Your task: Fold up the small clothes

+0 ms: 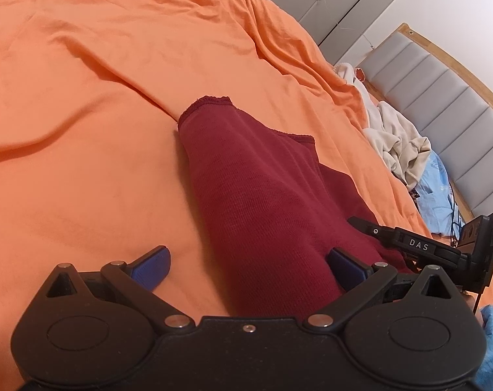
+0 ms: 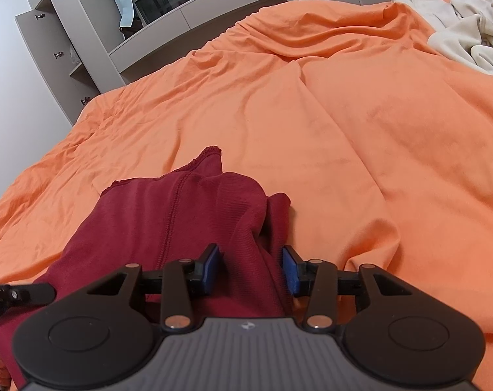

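Right wrist view: right gripper (image 2: 250, 268) pinches a bunched garment (image 2: 181, 215) edge, left gripper (image 1: 246, 265) spread beside it, ready to fold.

The right gripper (image 2: 250, 268) pointed down at a dark red garment (image 2: 168, 228) lying on the orange bedsheet (image 2: 344, 130), its blue pads set either side of a raised fold of the cloth. Cream clothing (image 2: 465, 22) lay bunched at the bed's far right, and grey cabinets (image 2: 67, 49) stood behind.

"DAS" on right claw (image 1: 360, 224)
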`<state>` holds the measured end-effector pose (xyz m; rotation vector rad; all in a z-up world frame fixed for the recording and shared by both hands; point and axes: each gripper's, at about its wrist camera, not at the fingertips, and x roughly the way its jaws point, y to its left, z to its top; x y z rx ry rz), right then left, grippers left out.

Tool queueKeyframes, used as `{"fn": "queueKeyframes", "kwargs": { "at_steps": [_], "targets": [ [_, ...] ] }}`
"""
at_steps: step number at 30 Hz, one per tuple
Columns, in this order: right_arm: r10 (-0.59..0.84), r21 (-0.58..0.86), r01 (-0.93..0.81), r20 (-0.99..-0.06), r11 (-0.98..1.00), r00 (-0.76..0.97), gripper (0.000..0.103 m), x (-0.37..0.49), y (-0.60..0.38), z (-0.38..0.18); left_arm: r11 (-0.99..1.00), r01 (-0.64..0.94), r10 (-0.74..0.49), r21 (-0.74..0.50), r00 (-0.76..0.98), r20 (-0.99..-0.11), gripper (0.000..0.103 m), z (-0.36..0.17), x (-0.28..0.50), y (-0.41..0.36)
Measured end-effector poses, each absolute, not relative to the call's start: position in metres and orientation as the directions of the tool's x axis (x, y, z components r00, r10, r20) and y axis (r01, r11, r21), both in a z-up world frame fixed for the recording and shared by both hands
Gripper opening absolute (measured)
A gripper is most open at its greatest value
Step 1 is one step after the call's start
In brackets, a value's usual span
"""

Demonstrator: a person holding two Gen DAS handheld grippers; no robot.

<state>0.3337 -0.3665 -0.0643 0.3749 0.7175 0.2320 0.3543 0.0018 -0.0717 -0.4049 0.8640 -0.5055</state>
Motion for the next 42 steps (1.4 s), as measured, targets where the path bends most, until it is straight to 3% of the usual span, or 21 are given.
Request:
{"fn": "queueKeyframes", "kwargs": {
  "at_steps": [6,9,14,17,21,22,27,32,42],
  "targets": [
    [0.333,0.412,-0.078,-0.595,0.908,0.731,0.048,0.334,-0.367,-0.065,0.759,0.184,-0.599,-0.624,0.572,-0.561,0.102,-0.073,0.358,0.019],
    [0.332,0.411,-0.078,-0.596,0.908,0.731,0.048,0.334,-0.367,-0.064,0.725,0.130,-0.606,-0.677,0.589,-0.535,0.096,-0.077,0.361,0.029],
    [0.331,0.410,-0.076,-0.597,0.909,0.731,0.049,0.334,-0.367,-0.065,0.734,0.129,-0.599,-0.667,0.585,-0.546,0.089,-0.079,0.361,0.026],
    [0.331,0.410,-0.077,-0.596,0.909,0.731,0.049,0.334,-0.367,-0.065,0.726,0.128,-0.609,-0.676,0.576,-0.545,0.080,-0.081,0.361,0.027],
    [0.323,0.402,-0.075,-0.596,0.912,0.735,0.049,0.334,-0.367,-0.066,0.667,0.111,-0.661,-0.736,0.544,-0.516,0.048,-0.088,0.365,0.026],
    [0.320,0.399,-0.074,-0.596,0.914,0.736,0.049,0.334,-0.366,-0.066,0.660,0.095,-0.661,-0.745,0.545,-0.516,0.048,-0.090,0.366,0.026],
    [0.304,0.378,-0.077,-0.590,0.923,0.748,0.042,0.330,-0.361,-0.064,0.693,0.112,-0.641,-0.712,0.548,-0.538,0.044,-0.084,0.366,0.017],
    [0.265,0.313,-0.092,-0.572,0.945,0.776,0.027,0.323,-0.352,-0.056,0.740,0.131,-0.600,-0.660,0.574,-0.558,0.036,-0.072,0.361,0.008],
    [0.203,0.160,-0.141,-0.493,0.977,0.846,0.022,0.302,-0.328,-0.032,0.846,0.253,-0.509,-0.469,0.645,-0.570,0.027,-0.035,0.344,-0.016]
  ]
}}
